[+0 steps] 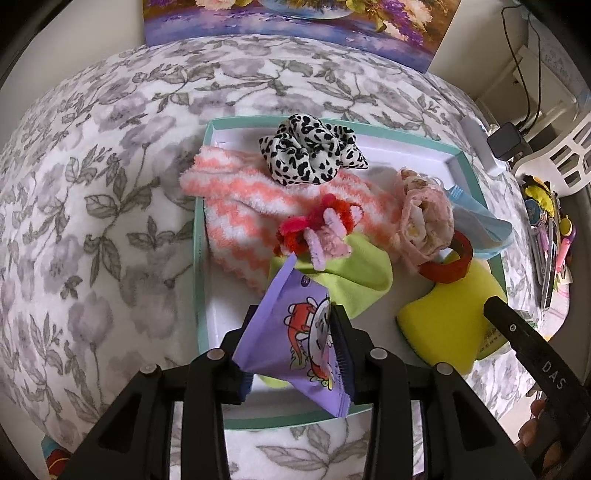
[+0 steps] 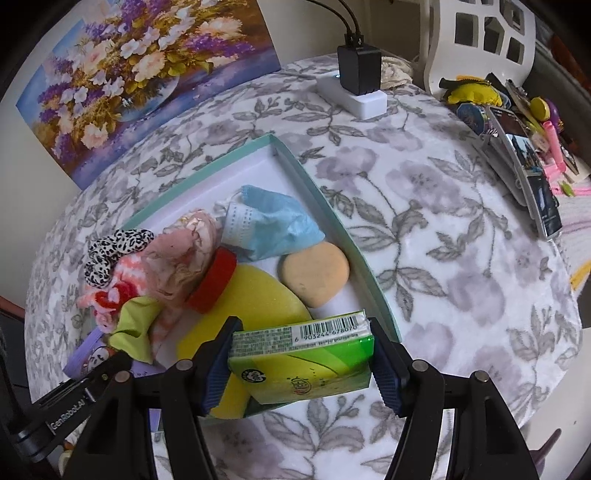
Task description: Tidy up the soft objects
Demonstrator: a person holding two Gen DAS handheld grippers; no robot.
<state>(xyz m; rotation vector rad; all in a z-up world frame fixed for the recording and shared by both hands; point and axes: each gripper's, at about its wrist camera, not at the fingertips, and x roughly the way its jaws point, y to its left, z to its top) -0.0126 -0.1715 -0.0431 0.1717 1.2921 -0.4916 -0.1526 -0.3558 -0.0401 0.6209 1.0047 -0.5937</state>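
Observation:
A teal-rimmed white tray (image 1: 201, 236) (image 2: 314, 184) lies on the floral blanket. In it are a leopard scrunchie (image 1: 314, 151), a pink-and-white fuzzy cloth (image 1: 240, 206), a lime cloth (image 1: 354, 269), a yellow sponge (image 1: 443, 317) (image 2: 266, 295), a red ring (image 2: 214, 280), a blue mask (image 2: 280, 221) and an orange puff (image 2: 314, 273). My left gripper (image 1: 291, 343) is shut on a purple cartoon packet (image 1: 295, 332) above the tray's near part. My right gripper (image 2: 299, 362) is shut on a green tissue pack (image 2: 303, 362) over the tray's near corner.
A flower painting (image 2: 129, 74) leans at the back. A white power strip with a black charger (image 2: 358, 85) sits on the blanket. A white basket (image 2: 480, 33) and a heap of small colourful items (image 2: 517, 129) lie at the right.

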